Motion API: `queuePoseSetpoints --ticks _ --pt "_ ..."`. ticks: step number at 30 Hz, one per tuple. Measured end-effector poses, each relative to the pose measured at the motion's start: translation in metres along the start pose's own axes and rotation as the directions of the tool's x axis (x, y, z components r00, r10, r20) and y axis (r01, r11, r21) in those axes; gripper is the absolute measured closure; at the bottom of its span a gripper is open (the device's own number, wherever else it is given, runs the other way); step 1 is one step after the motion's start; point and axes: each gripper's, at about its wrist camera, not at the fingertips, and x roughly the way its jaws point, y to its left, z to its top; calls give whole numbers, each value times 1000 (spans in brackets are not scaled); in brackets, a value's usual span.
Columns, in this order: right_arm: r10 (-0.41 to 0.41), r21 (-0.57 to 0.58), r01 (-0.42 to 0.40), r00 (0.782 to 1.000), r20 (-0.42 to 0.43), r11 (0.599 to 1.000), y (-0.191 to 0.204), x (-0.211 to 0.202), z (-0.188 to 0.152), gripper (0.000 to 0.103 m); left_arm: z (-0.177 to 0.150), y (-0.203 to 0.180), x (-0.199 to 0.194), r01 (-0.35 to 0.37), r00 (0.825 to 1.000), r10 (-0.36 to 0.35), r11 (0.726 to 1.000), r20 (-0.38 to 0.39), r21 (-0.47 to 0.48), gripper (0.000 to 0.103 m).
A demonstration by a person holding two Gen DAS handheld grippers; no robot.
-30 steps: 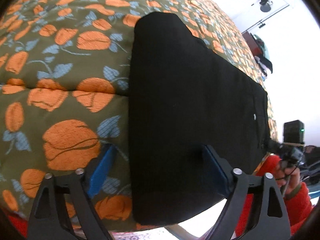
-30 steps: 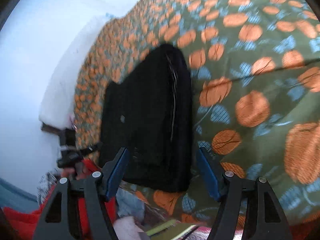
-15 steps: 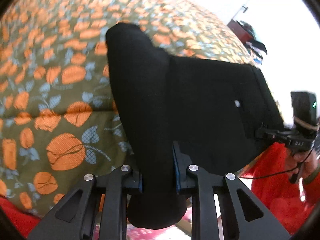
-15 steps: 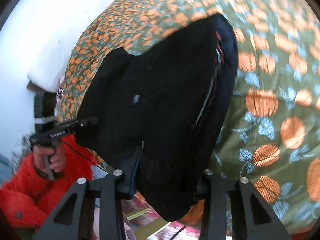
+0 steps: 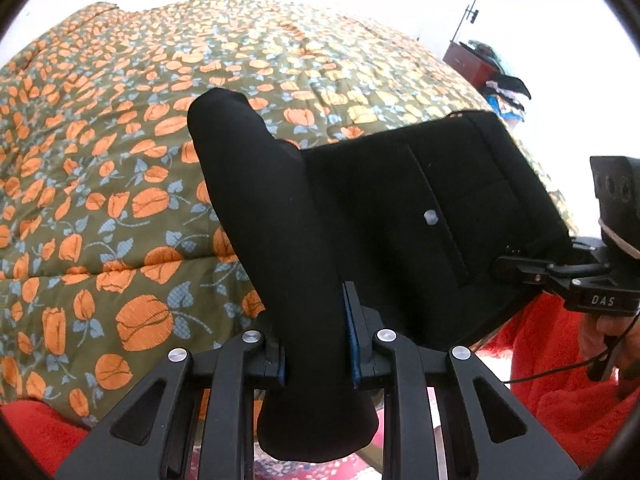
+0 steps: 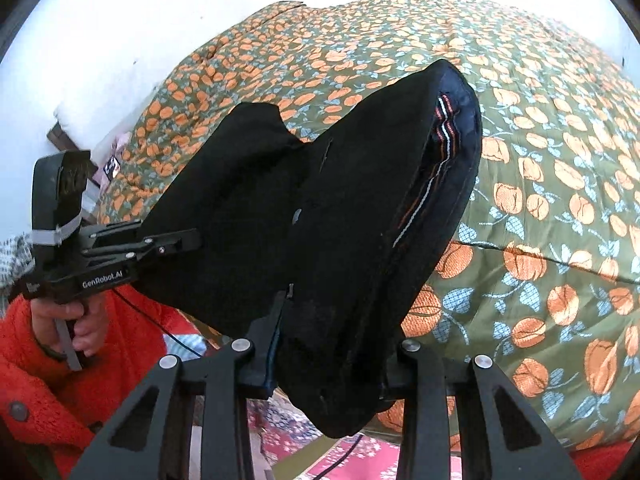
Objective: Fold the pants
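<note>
Pants (image 5: 304, 220) lifted off bedspread (image 5: 100, 184); each hand-held gripper (image 5: 316, 344) (image 6: 328, 344) just clamped on hem.

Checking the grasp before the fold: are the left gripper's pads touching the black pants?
Touching. The left wrist view shows the left gripper with both pads pressed against a bunched strip of the black pants.
</note>
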Motion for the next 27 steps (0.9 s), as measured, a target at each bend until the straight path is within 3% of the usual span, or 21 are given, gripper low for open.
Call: queuePoseSetpoints --ticks 5,8,13,16,18,20,21,23,24,25,27 --pt "57 40 -58 998 31 997 -12 -13 7 69 33 -3 -12 28 999 -28 1000 41 -1 82" --pt "90 37 -92 994 65 995 -17 -17 34 69 72 3 -11 25 996 -26 1000 86 10 82" --pt "56 -31 -52 988 147 998 -38 -14 102 69 136 26 24 7 986 -6 1000 167 -3 82" --pt "14 -12 -12 988 155 1000 -68 7 132 69 145 41 71 -34 992 37 999 120 -25 81" --pt "-11 61 5 996 93 998 -99 39 141 68 142 57 120 -94 995 95 995 8 -40 78" --pt "-73 146 76 997 -24 986 -131 78 136 65 130 74 149 -179 982 175 982 -66 -53 55" --pt "-89 185 102 993 -79 977 -143 92 131 55 123 84 148 -168 985 164 981 -51 -91 48" --pt "-49 284 67 996 -71 956 -163 96 119 42 116 90 133 -179 984 177 974 -27 -136 38" --pt "-50 300 65 997 -59 952 -165 90 116 36 112 91 119 -220 975 221 966 -3 -133 29" --pt "-62 300 71 997 -41 951 -165 81 114 27 108 89 111 -244 969 248 962 11 -121 22" --pt "-137 272 139 990 -28 952 -160 58 106 23 97 85 87 -301 951 306 950 47 -85 15"
